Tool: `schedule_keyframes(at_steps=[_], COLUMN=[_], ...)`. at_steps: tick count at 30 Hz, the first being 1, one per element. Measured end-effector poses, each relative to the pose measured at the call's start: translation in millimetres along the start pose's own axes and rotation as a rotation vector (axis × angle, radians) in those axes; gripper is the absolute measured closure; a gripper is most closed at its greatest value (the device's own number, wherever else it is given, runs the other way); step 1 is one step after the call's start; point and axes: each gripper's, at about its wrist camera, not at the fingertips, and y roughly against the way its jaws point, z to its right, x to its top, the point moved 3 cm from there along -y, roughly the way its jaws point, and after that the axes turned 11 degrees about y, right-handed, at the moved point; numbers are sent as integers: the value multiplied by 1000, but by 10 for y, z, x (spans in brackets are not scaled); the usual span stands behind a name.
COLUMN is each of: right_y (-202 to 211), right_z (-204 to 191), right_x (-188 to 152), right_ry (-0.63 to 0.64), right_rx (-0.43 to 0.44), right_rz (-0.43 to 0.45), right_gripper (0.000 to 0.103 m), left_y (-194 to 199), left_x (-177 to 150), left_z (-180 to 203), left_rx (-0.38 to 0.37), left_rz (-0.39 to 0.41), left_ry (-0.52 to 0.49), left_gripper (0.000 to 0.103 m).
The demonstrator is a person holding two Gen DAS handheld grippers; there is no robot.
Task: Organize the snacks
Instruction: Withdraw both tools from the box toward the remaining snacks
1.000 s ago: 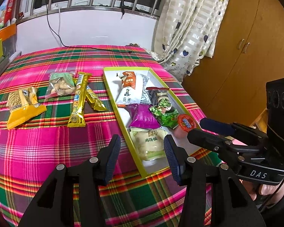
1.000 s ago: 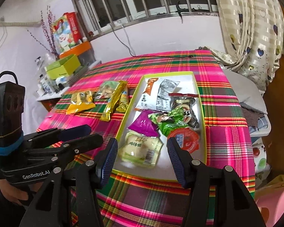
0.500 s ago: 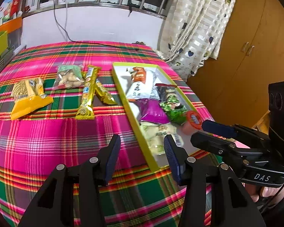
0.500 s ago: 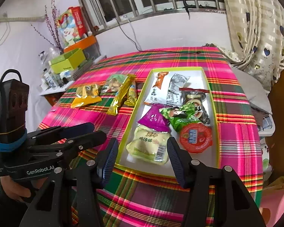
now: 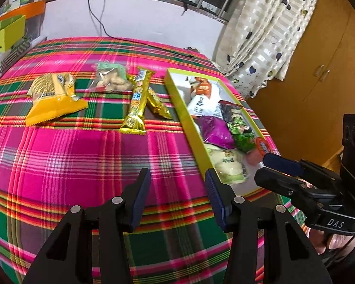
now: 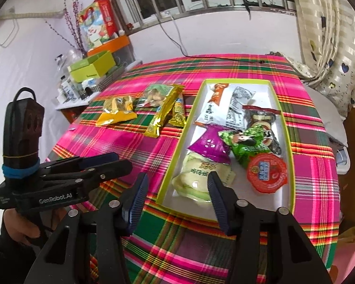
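While both tools hover empty, bare tablecloth (image 5: 82,165) flanks tray (image 6: 175,156).

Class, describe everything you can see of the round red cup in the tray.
The red cup is a small round tub with a glossy red foil lid, crimped at the rim, bearing a blue label. It sits lid up at the near right end of the yellow-rimmed tray. A green packet lies against its far side. No gripper touches it.
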Motion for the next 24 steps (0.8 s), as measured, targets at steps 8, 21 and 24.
schedule_keyframes(at_steps=[8, 21, 24], right_y=[-113, -498, -624], right_z=[-72, -162, -177], right_x=[71, 350, 442], right_ry=[13, 1, -3], right_rx=[21, 27, 29], right_rz=[-1, -36, -42], right_gripper=[55, 55, 57], left_y=[58, 164, 164], left_x=[29, 129, 164], left_z=[-220, -578, -647], left_rx=[28, 56, 60], left_rz=[18, 56, 60], left_ry=[43, 117, 130], left_gripper=[54, 54, 54])
